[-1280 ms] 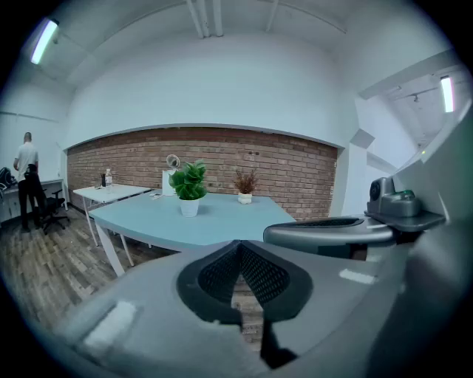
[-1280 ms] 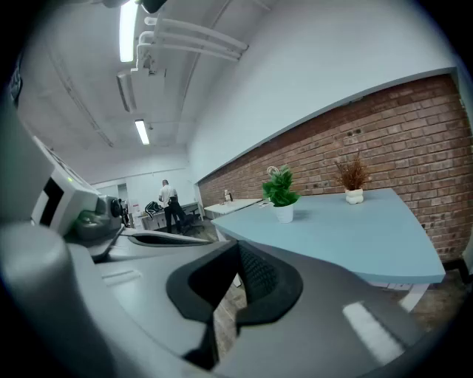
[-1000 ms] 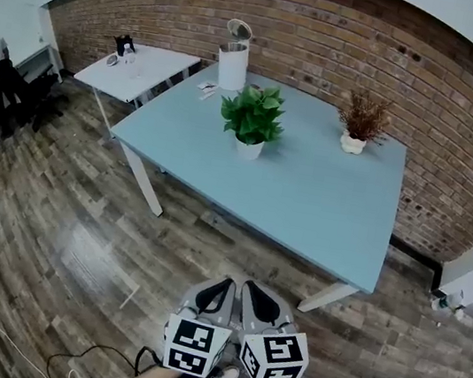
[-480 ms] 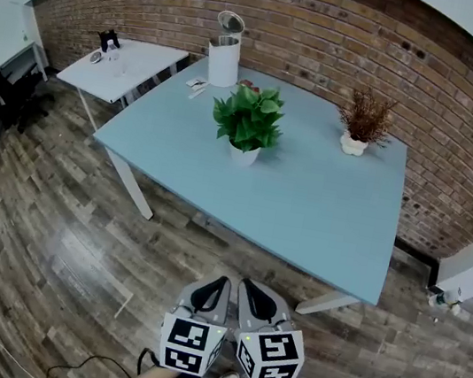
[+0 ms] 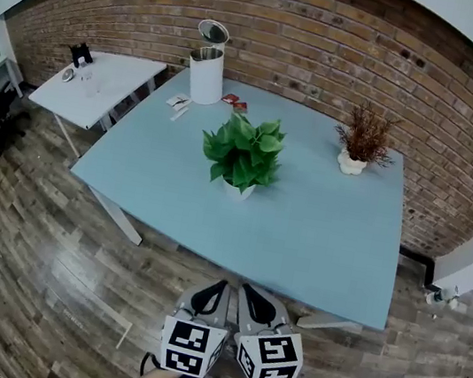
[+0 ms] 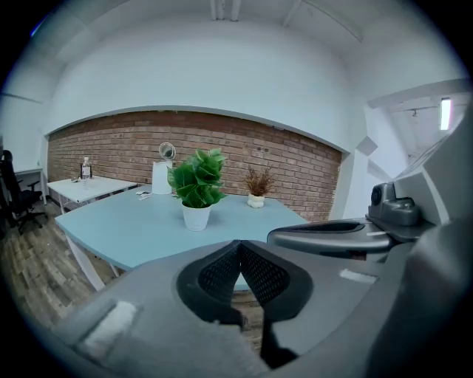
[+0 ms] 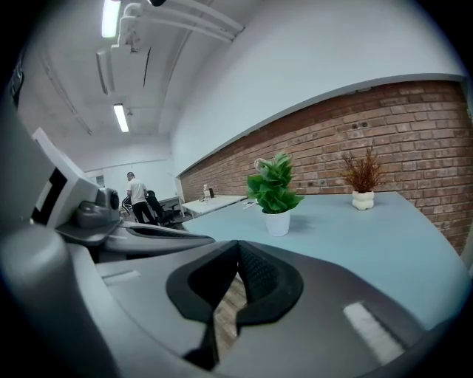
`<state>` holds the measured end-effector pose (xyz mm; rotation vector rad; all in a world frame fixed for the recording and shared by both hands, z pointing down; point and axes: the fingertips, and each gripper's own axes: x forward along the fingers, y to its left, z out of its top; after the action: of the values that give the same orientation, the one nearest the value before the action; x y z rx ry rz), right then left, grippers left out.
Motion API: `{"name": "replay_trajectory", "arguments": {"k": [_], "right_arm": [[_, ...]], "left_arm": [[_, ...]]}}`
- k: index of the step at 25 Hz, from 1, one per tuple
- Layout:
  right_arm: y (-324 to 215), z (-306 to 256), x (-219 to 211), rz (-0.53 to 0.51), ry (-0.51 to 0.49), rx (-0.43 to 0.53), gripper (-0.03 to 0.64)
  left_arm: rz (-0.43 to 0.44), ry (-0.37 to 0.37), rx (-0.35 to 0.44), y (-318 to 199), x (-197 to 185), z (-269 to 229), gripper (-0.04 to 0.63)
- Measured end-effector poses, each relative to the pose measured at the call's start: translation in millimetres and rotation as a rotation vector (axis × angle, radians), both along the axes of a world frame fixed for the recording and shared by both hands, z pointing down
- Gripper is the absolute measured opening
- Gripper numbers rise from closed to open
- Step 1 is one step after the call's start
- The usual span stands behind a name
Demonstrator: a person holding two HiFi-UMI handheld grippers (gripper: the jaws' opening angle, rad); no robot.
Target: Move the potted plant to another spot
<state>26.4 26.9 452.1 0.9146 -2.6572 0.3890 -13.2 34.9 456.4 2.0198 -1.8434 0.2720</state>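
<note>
The potted plant point(image 5: 242, 153), green leaves in a small white pot, stands near the middle of the light blue table point(image 5: 327, 235). It also shows in the left gripper view as the plant point(image 6: 196, 184) and in the right gripper view as the plant point(image 7: 276, 188). My left gripper point(image 5: 215, 294) and right gripper point(image 5: 253, 299) are side by side over the wooden floor, just short of the table's near edge and well apart from the plant. Both are shut with nothing between the jaws, as the left gripper point(image 6: 238, 244) and right gripper point(image 7: 238, 244) show close up.
A dried plant in a white pot point(image 5: 362, 142) stands at the table's far right, and a white bin with a raised lid point(image 5: 207, 69) at the far left. A small white table point(image 5: 93, 82) stands to the left, with a brick wall point(image 5: 331, 56) behind. A person point(image 7: 136, 195) stands far off.
Both grippers, still shut and side by side, have moved closer to the blue table. The table and plant now sit nearer and lower in the head view.
</note>
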Motion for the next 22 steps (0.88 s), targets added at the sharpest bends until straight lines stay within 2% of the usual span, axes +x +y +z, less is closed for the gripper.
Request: {"name": "replay_trajectory", "arguments": {"k": [11,22], "right_arm": [[-54,11,-62,0.097,0.037,-0.005,0.006],[-95,18,-84,0.134,0.078,0.03,0.023]], "left_arm": [[0.097,-0.012,-0.009,-55,-68,4,0.003],[0.138,0.007,-0.015,-85,-90,13,0.003]]}}
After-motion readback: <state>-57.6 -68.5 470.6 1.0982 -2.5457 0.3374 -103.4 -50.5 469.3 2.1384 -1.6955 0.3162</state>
